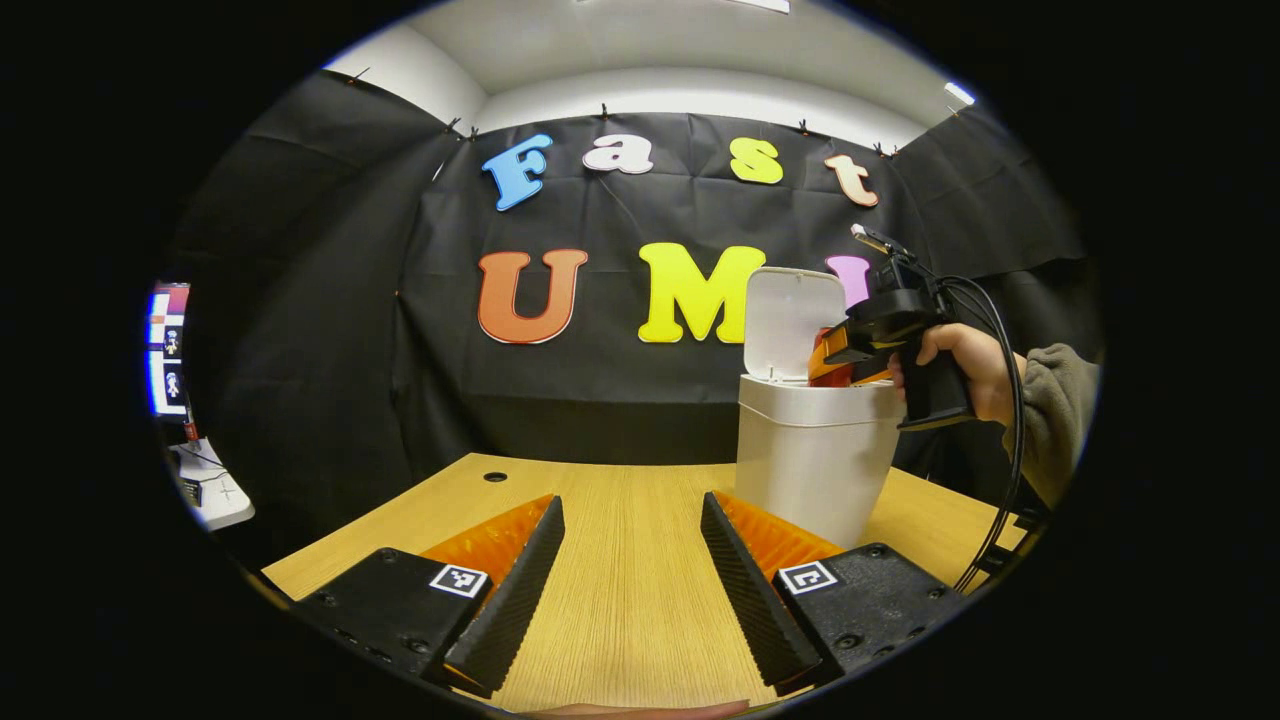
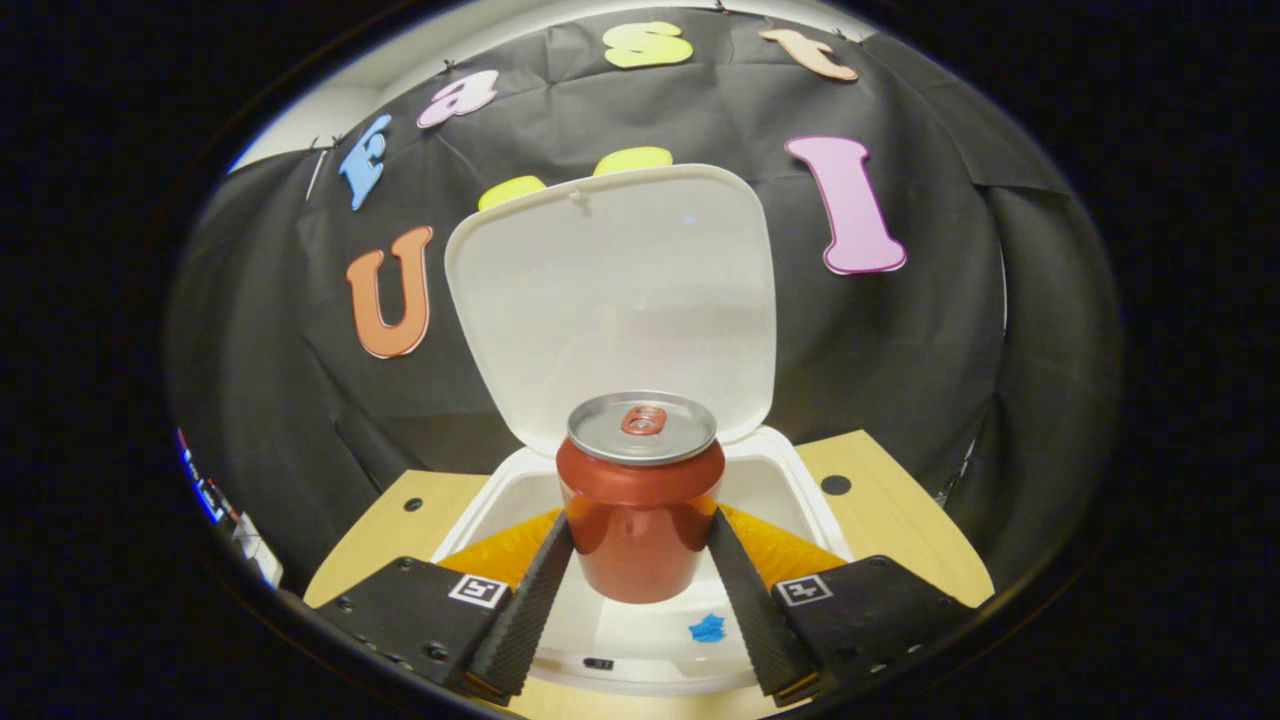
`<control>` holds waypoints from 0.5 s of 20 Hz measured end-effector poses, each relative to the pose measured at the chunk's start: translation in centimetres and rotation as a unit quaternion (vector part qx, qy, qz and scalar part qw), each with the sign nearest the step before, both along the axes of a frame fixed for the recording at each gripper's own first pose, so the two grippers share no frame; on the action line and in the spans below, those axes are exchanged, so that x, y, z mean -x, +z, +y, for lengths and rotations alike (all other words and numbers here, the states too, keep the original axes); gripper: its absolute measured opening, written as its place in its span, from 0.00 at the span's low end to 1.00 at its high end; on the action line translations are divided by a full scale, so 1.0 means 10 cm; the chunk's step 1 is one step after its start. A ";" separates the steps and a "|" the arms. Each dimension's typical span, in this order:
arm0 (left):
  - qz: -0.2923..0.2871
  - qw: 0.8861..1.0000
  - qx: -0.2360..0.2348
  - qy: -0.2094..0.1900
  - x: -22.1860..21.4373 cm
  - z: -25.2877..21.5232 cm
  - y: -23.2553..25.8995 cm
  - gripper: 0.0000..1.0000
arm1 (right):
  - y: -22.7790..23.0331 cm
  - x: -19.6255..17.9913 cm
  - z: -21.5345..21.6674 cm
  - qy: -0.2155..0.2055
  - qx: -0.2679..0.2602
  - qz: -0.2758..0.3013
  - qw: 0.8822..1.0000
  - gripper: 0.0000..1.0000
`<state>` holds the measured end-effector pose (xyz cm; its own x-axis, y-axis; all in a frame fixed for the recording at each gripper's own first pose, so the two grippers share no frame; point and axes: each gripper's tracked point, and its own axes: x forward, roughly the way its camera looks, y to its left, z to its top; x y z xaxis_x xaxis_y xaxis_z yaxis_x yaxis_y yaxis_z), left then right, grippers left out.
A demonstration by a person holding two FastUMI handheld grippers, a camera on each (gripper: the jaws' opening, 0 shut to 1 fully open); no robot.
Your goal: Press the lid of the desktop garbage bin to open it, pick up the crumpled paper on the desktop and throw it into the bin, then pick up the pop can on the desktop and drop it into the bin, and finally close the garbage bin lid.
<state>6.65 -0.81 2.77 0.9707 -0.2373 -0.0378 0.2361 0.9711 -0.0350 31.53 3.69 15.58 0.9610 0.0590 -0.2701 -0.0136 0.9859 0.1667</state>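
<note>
Wooden desktop point(image 1: 620, 520), black-draped booth. Pop can point(image 2: 640, 500): upright, clamped between both fingers of right gripper point(image 2: 640, 560), held directly over the open mouth of the garbage bin point(image 2: 790, 480). Lid point(image 2: 610, 300): raised behind the can. Left gripper point(image 1: 630, 560): jaws spread, grasping nothing, bin just beyond its right finger. Progress: lid opened; can not yet dropped (paper's whereabouts cannot be told); closing remains.

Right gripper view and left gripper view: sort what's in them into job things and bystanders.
Job things:
- white plastic desktop bin, hinged lid standing open
- red pop can with silver top, clamped in the right gripper above the bin's mouth
- left gripper, open

Bystanders:
- light wooden desktop
- white device off the desk's left edge
</note>
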 end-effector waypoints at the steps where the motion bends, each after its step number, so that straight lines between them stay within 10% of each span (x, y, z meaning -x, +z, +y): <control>1: 0.000 1.000 -0.001 0.000 0.00 0.01 -0.01 0.90 | 0.00 0.00 -0.01 -0.002 -0.002 0.001 1.000 0.82; 10: 0.010 1.000 -0.001 -0.005 -0.01 -0.03 -0.06 0.90 | 0.07 0.08 0.01 0.002 -0.009 -0.006 1.000 0.82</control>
<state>6.75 -1.07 2.16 0.9676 -0.2461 -0.0569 0.2442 0.9690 -0.0384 30.75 3.77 16.30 0.9640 0.0679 -0.2570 -0.0203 0.9828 0.1836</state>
